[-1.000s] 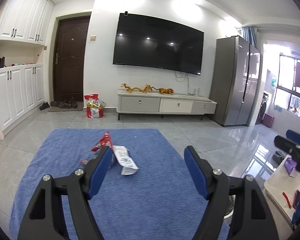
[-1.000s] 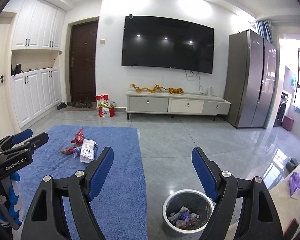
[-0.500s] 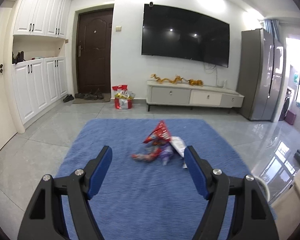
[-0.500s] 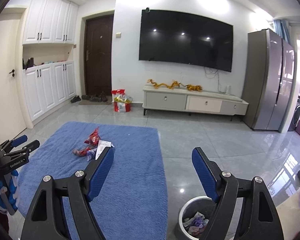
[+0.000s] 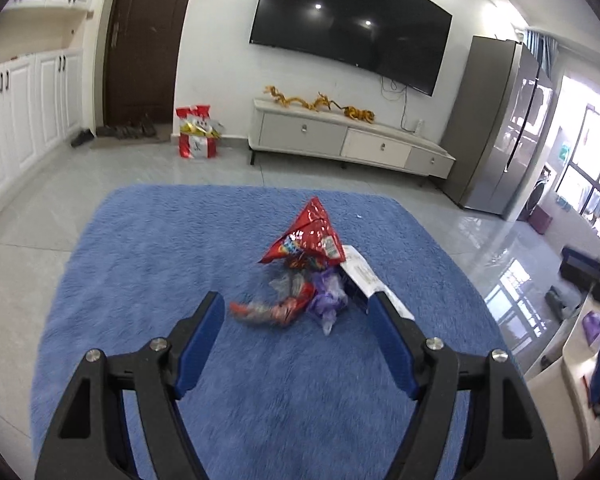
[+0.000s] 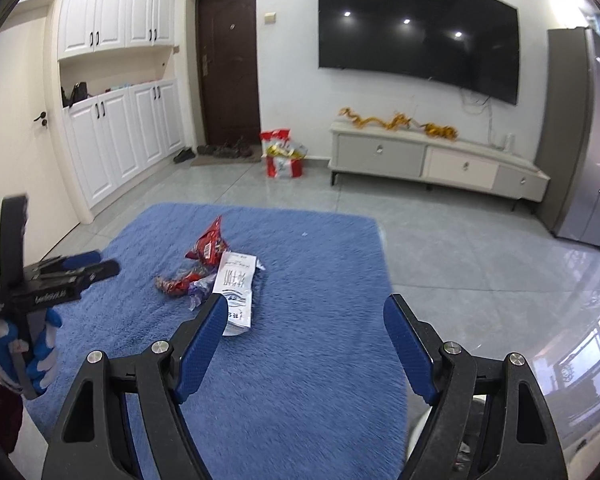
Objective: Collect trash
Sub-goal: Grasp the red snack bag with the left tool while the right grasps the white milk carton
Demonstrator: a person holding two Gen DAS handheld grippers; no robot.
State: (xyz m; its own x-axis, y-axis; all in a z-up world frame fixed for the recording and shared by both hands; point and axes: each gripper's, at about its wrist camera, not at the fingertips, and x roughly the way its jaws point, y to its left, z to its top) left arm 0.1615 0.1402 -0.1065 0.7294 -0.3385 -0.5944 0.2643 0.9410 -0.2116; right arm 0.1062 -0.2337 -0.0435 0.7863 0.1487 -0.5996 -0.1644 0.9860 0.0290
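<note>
Trash lies in a small heap on the blue rug (image 5: 148, 264): a red snack bag (image 5: 310, 236) standing peaked, a crumpled red wrapper (image 5: 276, 308) at its 7 o'clock, a purple wrapper (image 5: 328, 300) at its 6 o'clock, and a white printed packet (image 6: 236, 292) at its 4 o'clock. The left gripper (image 5: 296, 314) hovers spread wide and empty, the heap just ahead at 12 o'clock. The right gripper (image 6: 304, 320) is likewise released, holding nothing. A red gift bag (image 6: 282, 154) with gold contents stands by the door.

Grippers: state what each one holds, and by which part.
Nothing is held. The left gripper and right gripper are both open and empty; the wrappers lie loose on the rug.
</note>
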